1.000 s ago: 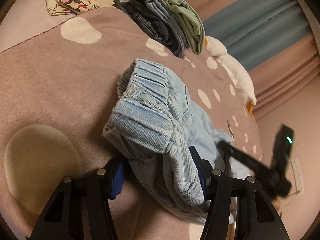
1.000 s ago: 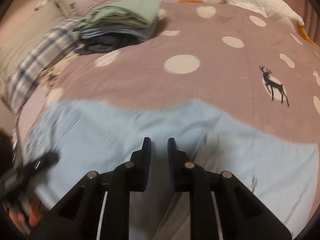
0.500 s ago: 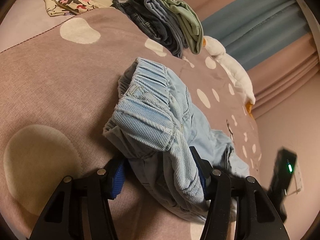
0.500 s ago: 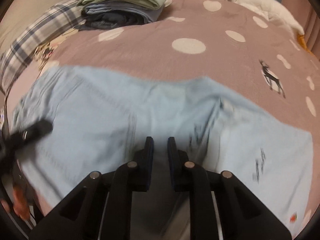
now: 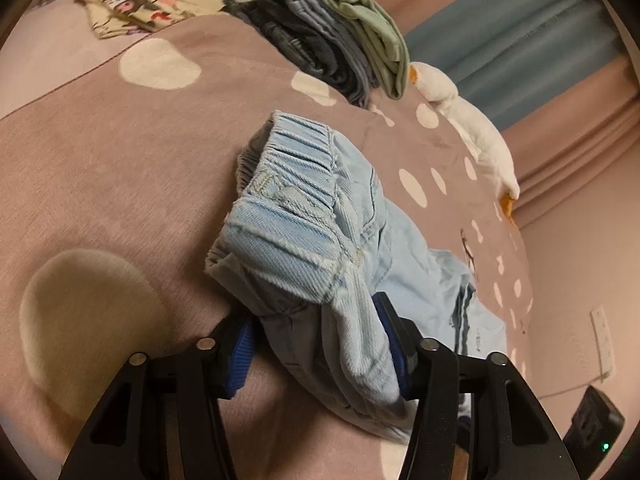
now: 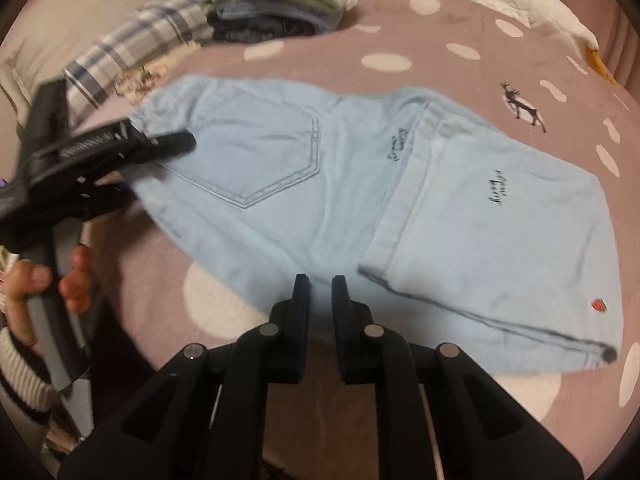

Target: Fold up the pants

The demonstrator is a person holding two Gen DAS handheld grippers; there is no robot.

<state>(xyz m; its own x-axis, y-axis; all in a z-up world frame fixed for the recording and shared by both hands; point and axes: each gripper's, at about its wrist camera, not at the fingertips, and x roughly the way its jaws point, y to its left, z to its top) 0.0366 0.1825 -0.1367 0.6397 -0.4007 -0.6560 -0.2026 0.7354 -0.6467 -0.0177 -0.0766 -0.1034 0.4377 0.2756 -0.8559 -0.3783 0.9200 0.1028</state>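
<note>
While the light blue denim pants (image 6: 360,184) lie spread on a bed, the left gripper (image 5: 320,336) holds a bunched wad of their elastic waistband, its blue-padded fingers (image 5: 240,352) pinching the cloth from both sides. Seen from the left wrist, the gathered waistband rises in a hump just ahead of the fingers, and the rest of the pants trail away to the right across the bedspread (image 5: 100,168).

From the right wrist, the pants lie mostly flat, back pocket (image 6: 264,152) facing up, with one leg folded back over the other so that its hem runs diagonally across the cloth. Small dark lettering marks the fabric in two spots. The left gripper shows here at the left edge of the pants, held by a bare hand (image 6: 48,280) with a striped cuff below it.

The right gripper (image 6: 320,300) hovers at the near edge of the pants, its fingers nearly pressed together with a narrow gap between them and nothing in that gap.

The bedspread is mauve with cream spots and a small deer print (image 6: 522,106). At the far side sits a stack of folded clothes (image 5: 332,44), dark and blue pieces with a green one on top. Beside it lie a plaid cloth (image 6: 140,52) and a cartoon-print cloth (image 5: 140,4). A white plush goose (image 5: 468,128) rests along the far edge, before pink and blue curtains (image 5: 520,40).
</note>
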